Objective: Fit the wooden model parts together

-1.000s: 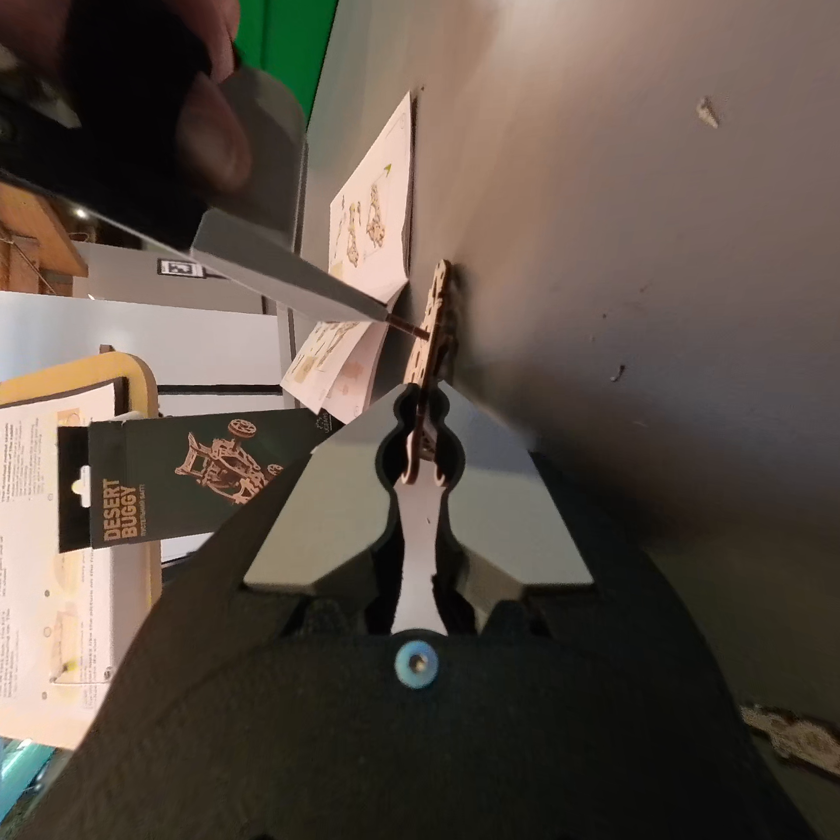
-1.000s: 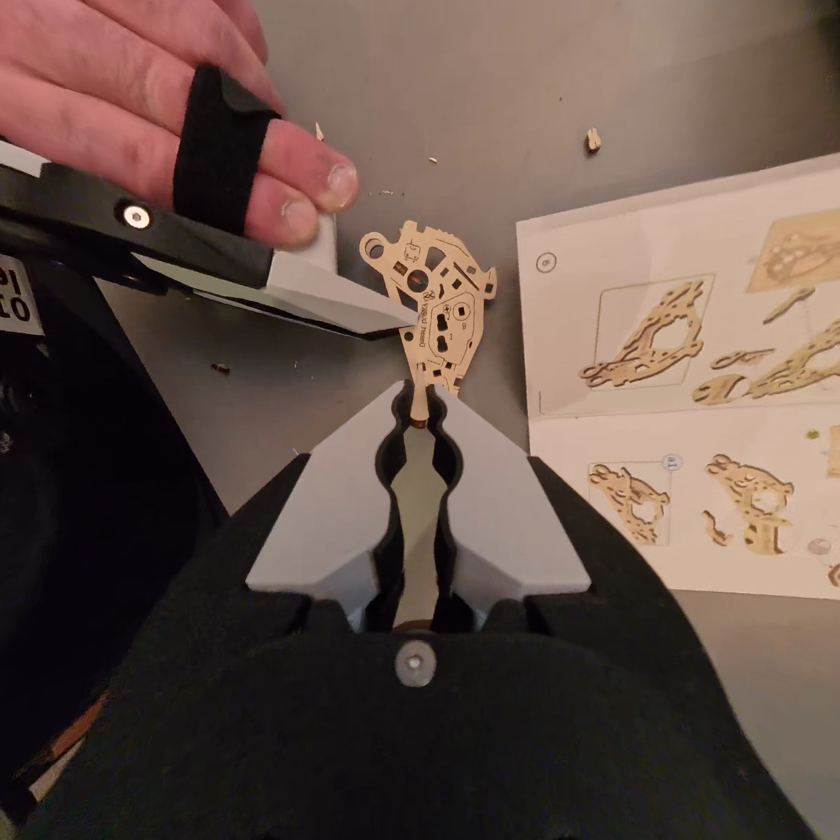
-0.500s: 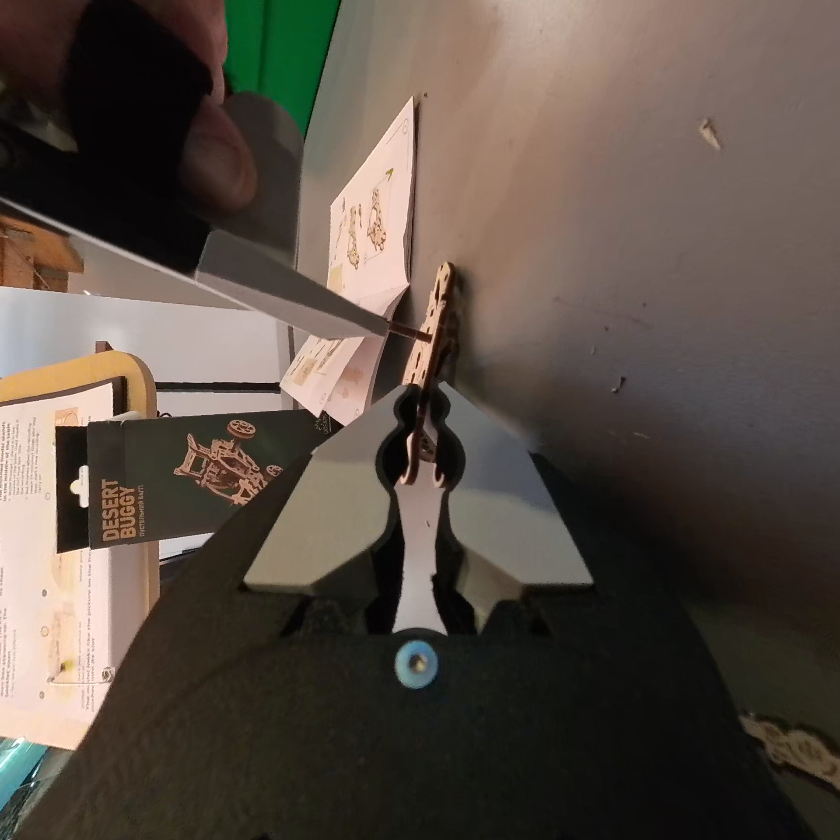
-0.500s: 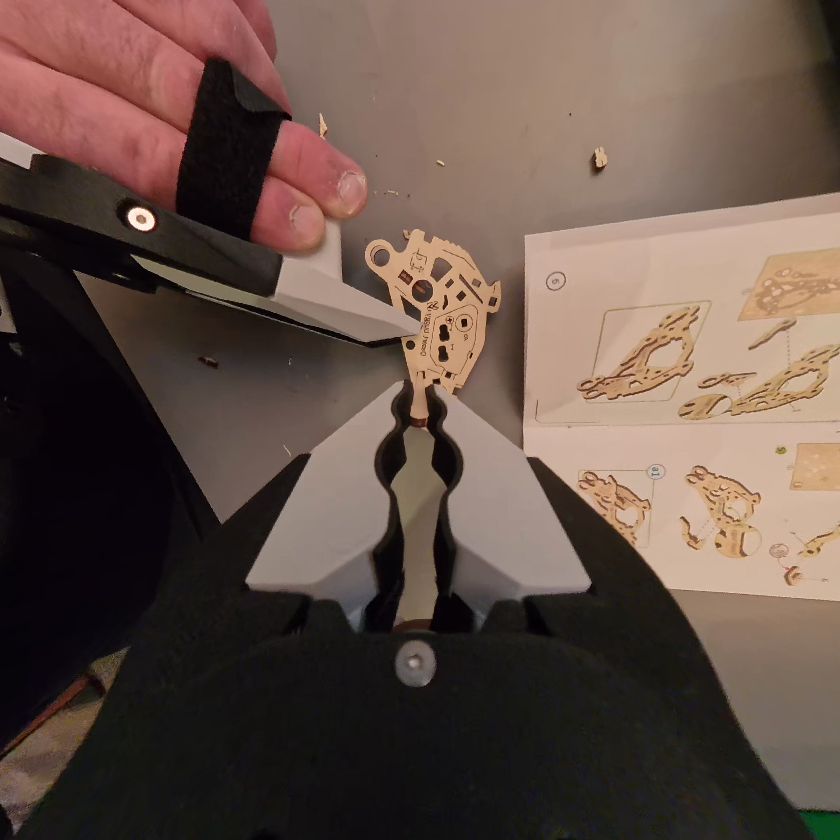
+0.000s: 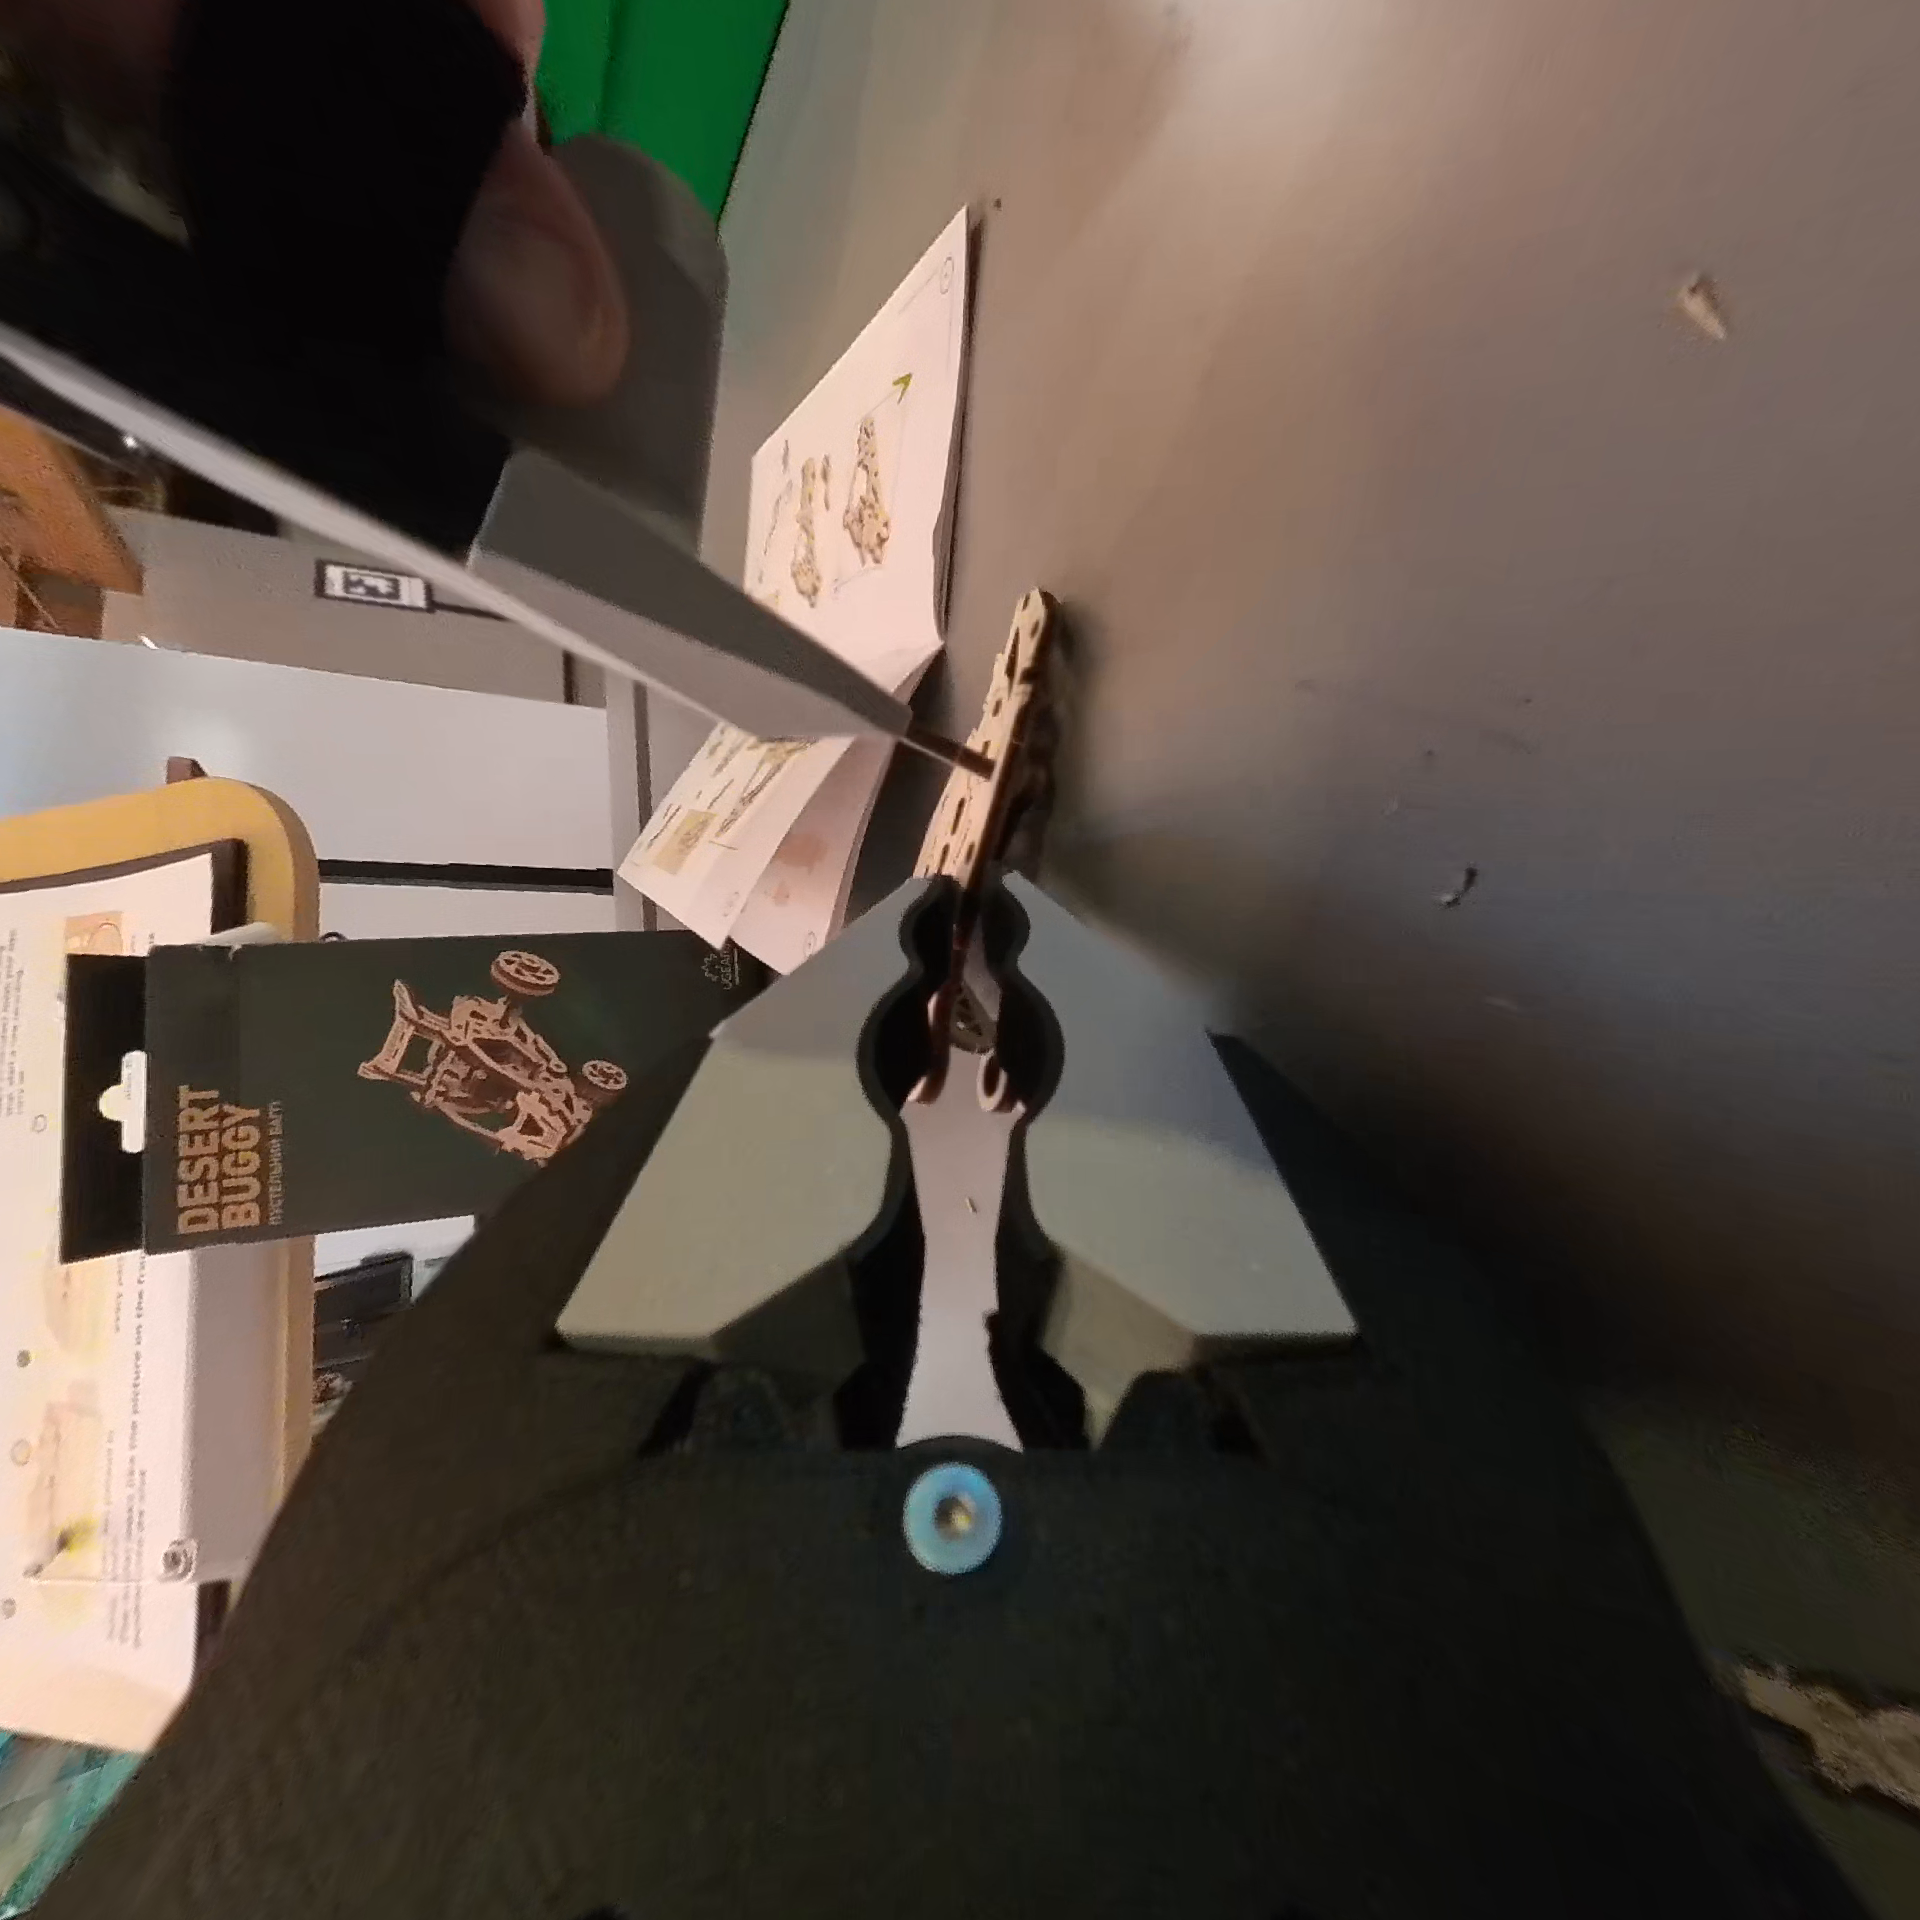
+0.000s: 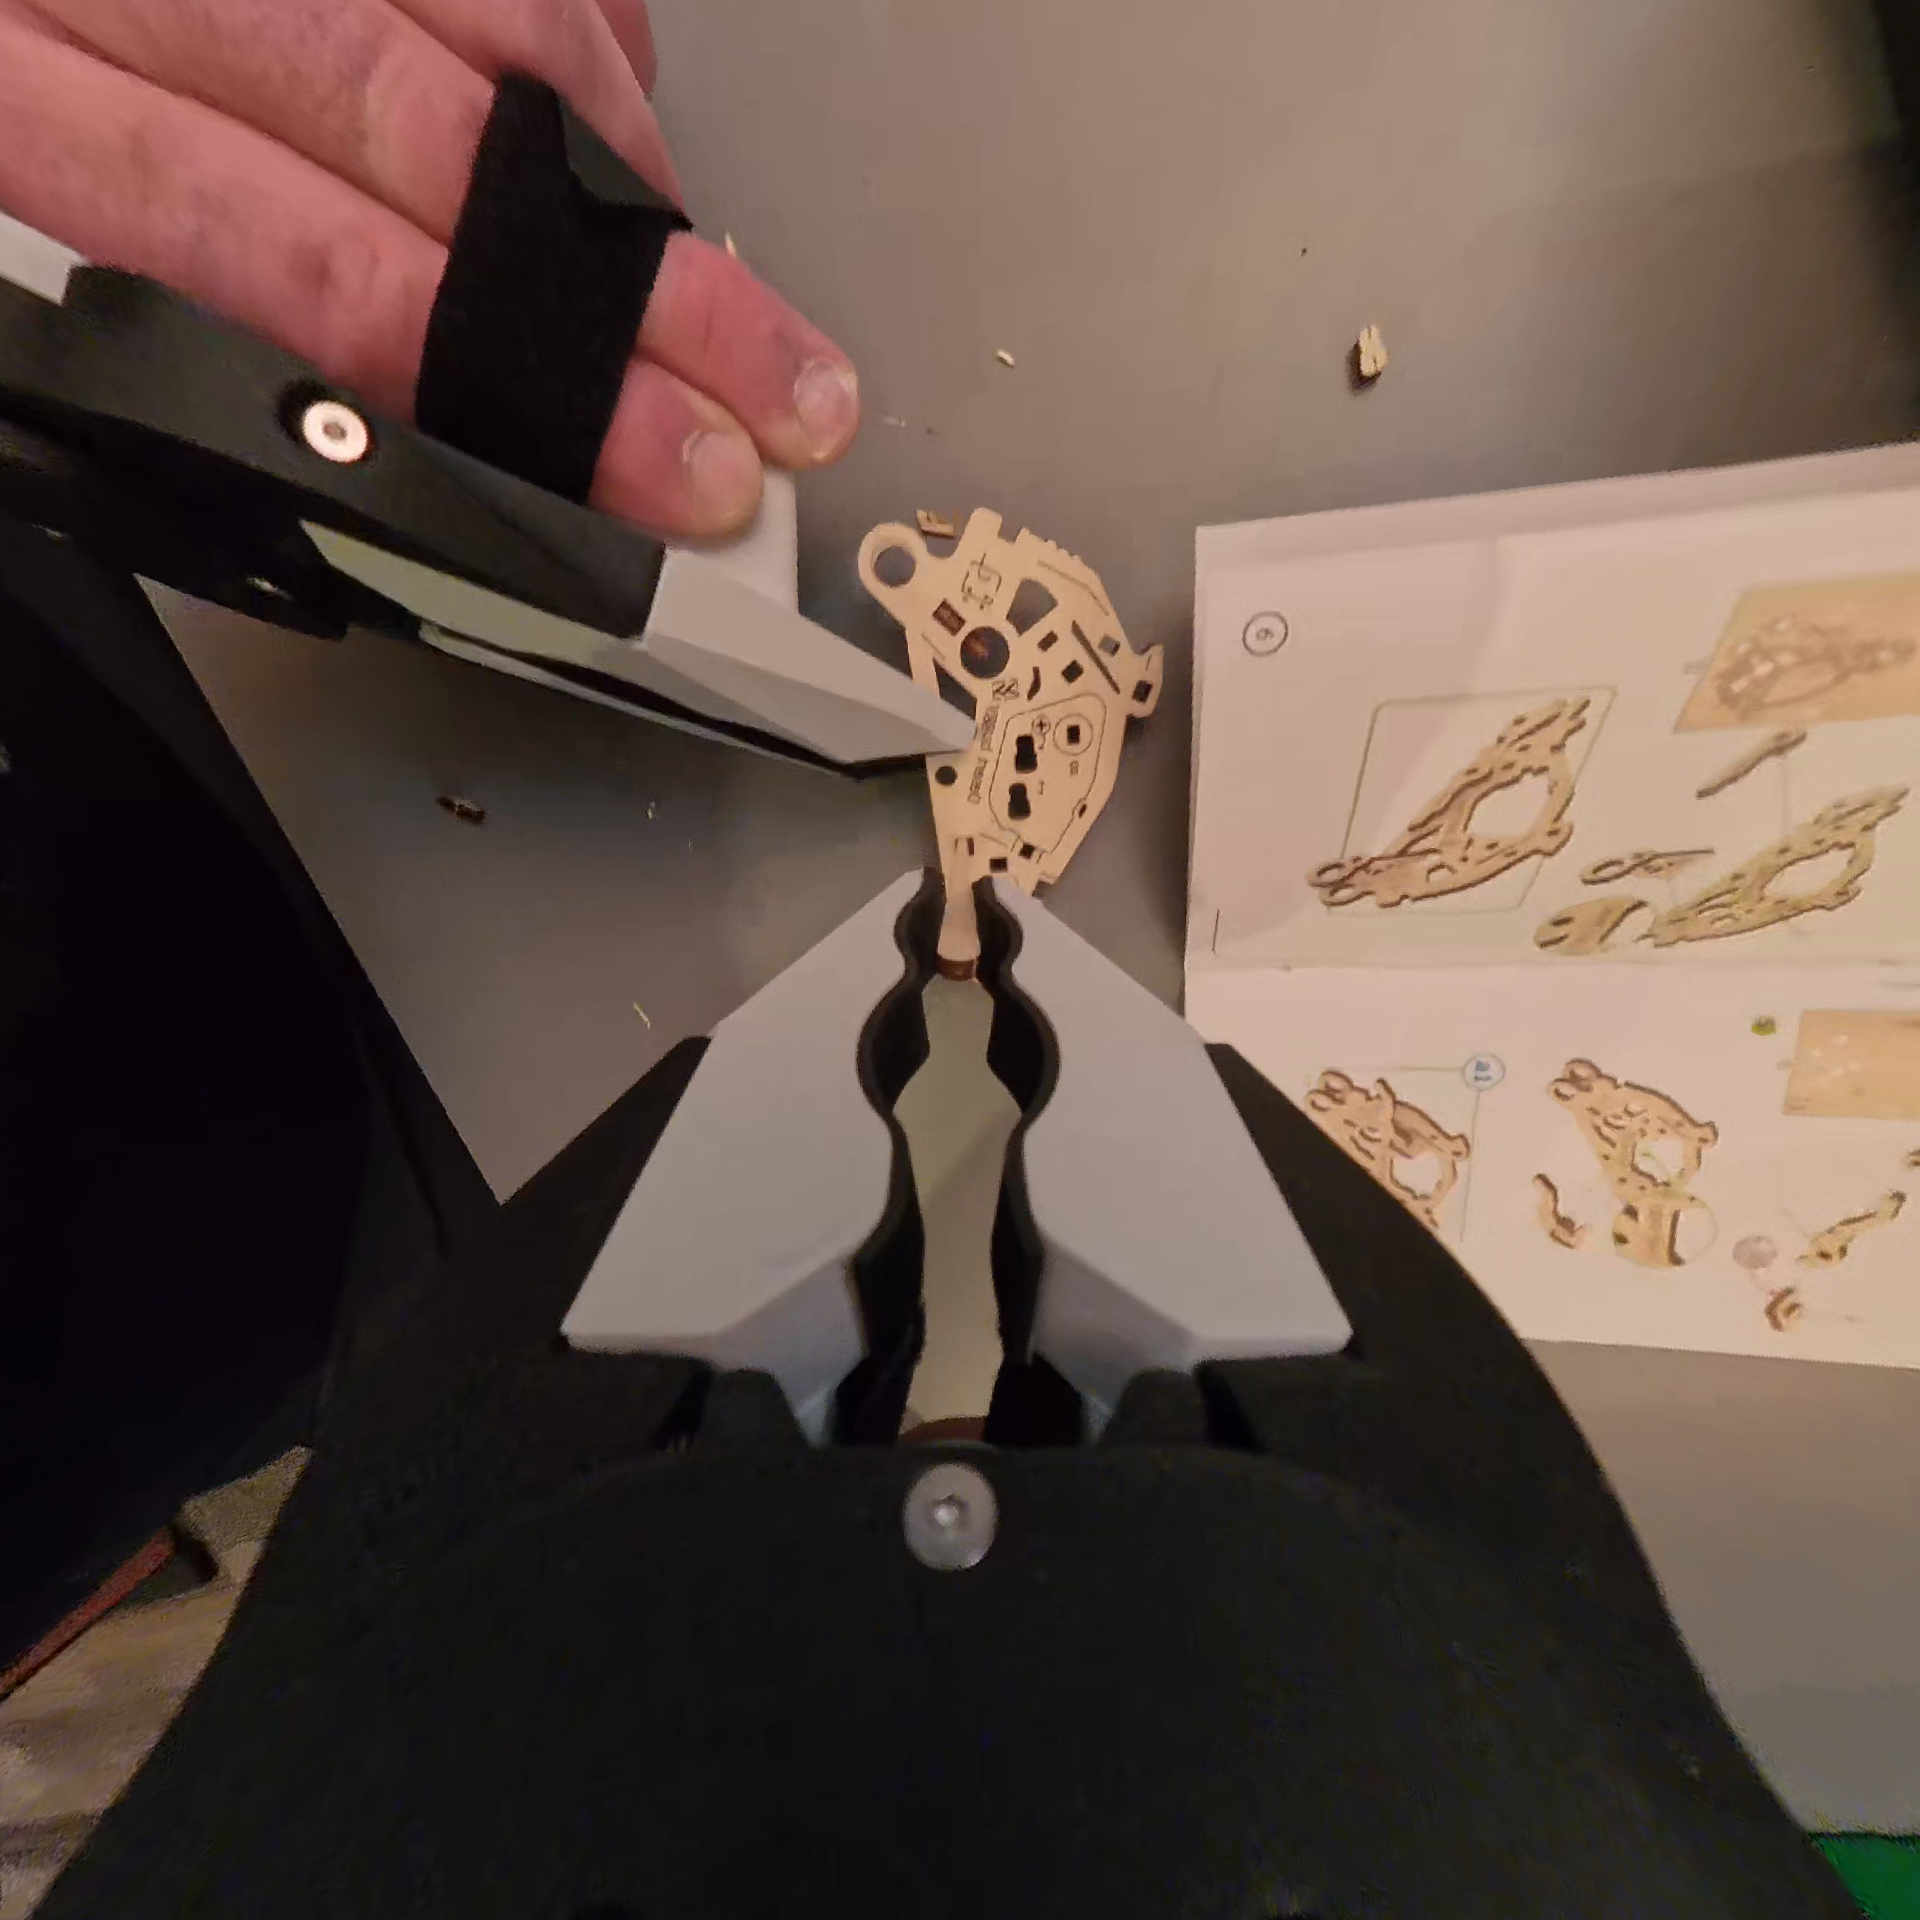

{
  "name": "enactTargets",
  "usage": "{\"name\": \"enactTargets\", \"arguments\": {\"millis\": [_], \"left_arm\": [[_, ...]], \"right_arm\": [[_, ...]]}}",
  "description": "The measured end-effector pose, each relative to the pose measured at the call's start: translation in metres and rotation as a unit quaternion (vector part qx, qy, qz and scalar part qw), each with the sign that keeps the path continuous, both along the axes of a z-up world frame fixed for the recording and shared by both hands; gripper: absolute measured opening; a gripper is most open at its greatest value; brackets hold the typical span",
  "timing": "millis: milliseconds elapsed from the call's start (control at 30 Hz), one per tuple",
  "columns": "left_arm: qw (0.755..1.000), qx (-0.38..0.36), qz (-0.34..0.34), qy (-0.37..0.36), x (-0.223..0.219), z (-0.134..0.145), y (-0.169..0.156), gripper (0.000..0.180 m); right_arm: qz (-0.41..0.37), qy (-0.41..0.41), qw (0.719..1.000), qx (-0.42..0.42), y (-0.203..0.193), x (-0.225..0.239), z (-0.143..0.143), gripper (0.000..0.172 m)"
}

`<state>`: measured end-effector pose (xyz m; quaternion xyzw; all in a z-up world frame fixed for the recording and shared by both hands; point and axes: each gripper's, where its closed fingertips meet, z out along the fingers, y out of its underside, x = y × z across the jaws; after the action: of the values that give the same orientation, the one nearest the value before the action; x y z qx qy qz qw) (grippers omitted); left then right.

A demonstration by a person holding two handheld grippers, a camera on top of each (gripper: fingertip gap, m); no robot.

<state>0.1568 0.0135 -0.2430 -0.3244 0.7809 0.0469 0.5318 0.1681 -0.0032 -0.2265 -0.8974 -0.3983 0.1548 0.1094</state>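
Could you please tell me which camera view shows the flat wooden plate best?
Right wrist view: the wooden plate faces the camera, outline and cutouts plain. The left wrist view shows it only edge-on, clamped in the left gripper.

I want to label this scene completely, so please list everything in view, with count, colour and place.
Wooden plate: one, pale, clamped in the left hand-held gripper.
Peg: one, pale with a brown end, in the right hand-held gripper, pointing at the plate.
Instruction booklet: one, white, open on the table, right of the plate.
Package card: one, dark green, far left.
Wood chips: a few, pale, scattered.
Table: one, grey.
Left hand-held gripper, right hand-held gripper: grey fingers, black bodies.
Hand: one, on the left gripper.
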Motion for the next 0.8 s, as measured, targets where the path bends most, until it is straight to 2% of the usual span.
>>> {"name": "enactTargets", "arguments": {"millis": [33,133,200,233,333,433,567,667,800], "left_arm": [[1.0,0.001,-0.001,0.0,0.0,0.0,0.0,0.003],[1.0,0.009,0.015,-0.005,-0.002,0.003,0.007,0.003],[0.998,-0.018,0.008,-0.052,0.003,0.023,0.006,0.001],[0.998,-0.031,0.014,-0.061,0.008,0.028,0.003,0.002],[0.996,-0.031,0.008,-0.079,0.009,0.038,0.004,0.001],[0.996,-0.052,0.021,-0.074,0.004,0.034,0.013,0.001],[0.996,-0.053,0.023,-0.072,0.0,0.034,0.015,0.001],[0.99,-0.116,0.03,-0.078,-0.002,0.031,0.013,0.001],[0.969,-0.212,0.046,-0.116,-0.002,0.049,0.013,0.001]], "right_arm": [[0.0,-0.003,1.0,0.0,-0.002,0.001,-0.001,0.003],[-0.003,-0.015,1.0,-0.013,-0.009,0.01,-0.01,0.003],[0.009,-0.029,0.999,-0.029,-0.021,0.008,-0.026,0.003],[0.015,-0.004,0.999,-0.038,-0.026,-0.005,-0.029,0.0],[0.021,0.008,0.999,-0.034,-0.028,-0.009,-0.016,0.0],[0.002,0.015,0.999,-0.036,-0.033,0.004,-0.011,0.0],[-0.015,0.018,1.0,-0.012,-0.036,0.009,-0.016,0.0],[-0.032,0.039,0.999,0.015,-0.034,0.003,-0.012,0.013],[-0.063,0.076,0.994,0.047,-0.028,0.0,-0.007,0.031]]}}
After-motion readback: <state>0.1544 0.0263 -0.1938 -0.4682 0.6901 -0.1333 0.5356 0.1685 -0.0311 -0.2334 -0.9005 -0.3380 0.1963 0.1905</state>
